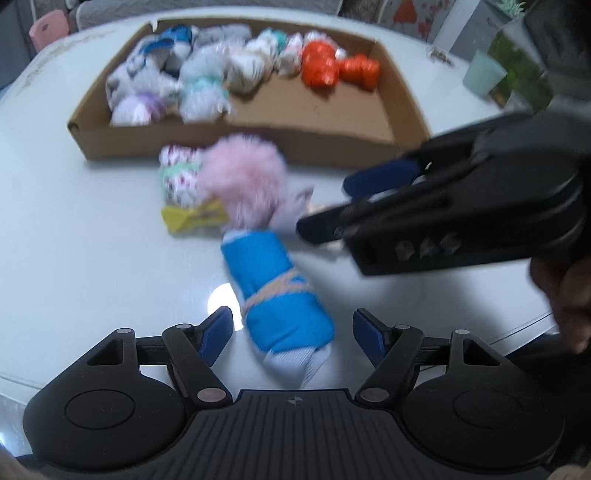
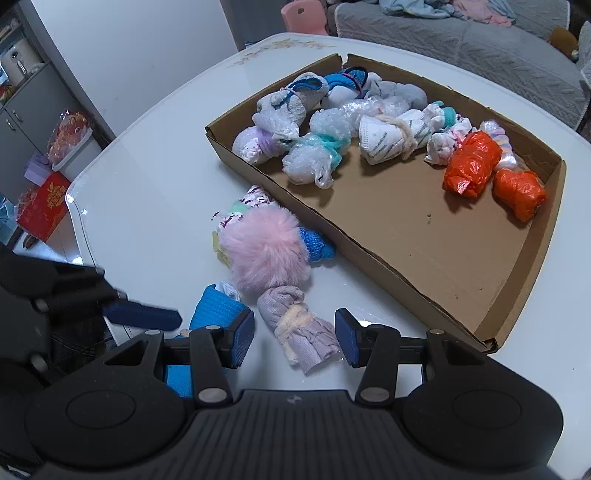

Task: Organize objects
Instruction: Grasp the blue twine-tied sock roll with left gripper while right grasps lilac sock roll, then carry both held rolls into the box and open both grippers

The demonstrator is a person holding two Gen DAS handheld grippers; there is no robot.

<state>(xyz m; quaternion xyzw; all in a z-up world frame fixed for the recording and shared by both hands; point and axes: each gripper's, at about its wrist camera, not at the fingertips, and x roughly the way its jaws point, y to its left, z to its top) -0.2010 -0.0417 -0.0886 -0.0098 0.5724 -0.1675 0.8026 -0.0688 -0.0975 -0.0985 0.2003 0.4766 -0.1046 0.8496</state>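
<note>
A blue sock roll [image 1: 273, 288] tied with pale yarn lies on the white table between the fingers of my left gripper [image 1: 293, 334], which is open, its pads clear of the roll. A lilac sock roll [image 2: 299, 328] lies between the pads of my right gripper [image 2: 295, 334], which is also open, its pads close beside the roll. Just beyond are a pink pom-pom [image 2: 264, 251], a blue knitted piece [image 2: 314, 243] and a patterned white roll [image 2: 255, 199]. The cardboard tray [image 2: 406, 229] holds several wrapped bundles, two of them orange [image 2: 471, 166].
A yellow item [image 1: 192, 218] lies by the pom-pom. The tray's near half is bare cardboard. A mint cup [image 1: 484, 74] and a plant stand at the table's far right. Beyond the table edge are a red box [image 2: 44, 203], a pink chair [image 2: 303, 14] and a grey sofa [image 2: 480, 37].
</note>
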